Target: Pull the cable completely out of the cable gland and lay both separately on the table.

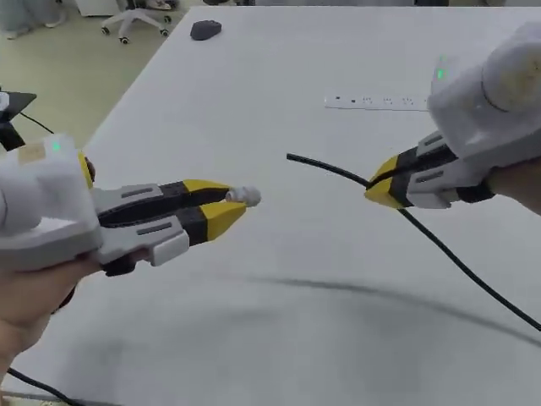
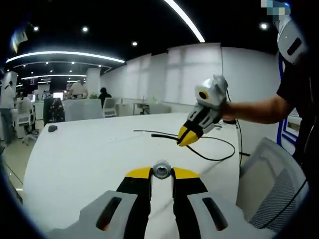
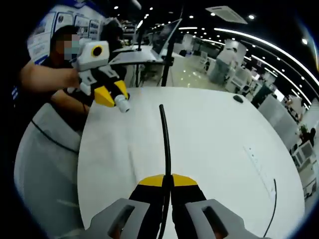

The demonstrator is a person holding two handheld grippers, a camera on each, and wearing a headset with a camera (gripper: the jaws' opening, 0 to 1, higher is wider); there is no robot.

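Head view: L gripper (image 1: 237,203) at near left, above the white table (image 1: 279,76), tips pointing right. Jaws narrow, pinched on the cable gland (image 1: 247,197), a small pale grey fitting sticking out past the yellow tips. In the left gripper view the gland's round end faces the cam, centred betw. the two tips.

R gripper (image 1: 376,188) at right, tips pointing left. Jaws closed to a slit on the black cable (image 1: 330,170). A short free end runs out left of the tips, thru the air twd the gland, w/ a clear gap betw. cable end and gland: the two are apart, cable is out of the fitting. The rest of the cable trails from the R gripper to near right and off the frame edge. Its shadow lies on the table below. Can't tell where it touches down.

Both items held up off the surface, neither laid down.

Other: white power strip (image 1: 372,102) flat on the table, far of R gripper. Small dark object (image 1: 205,30) at far left of the table. Office chair (image 1: 135,21) on the floor beyond the far left corner.
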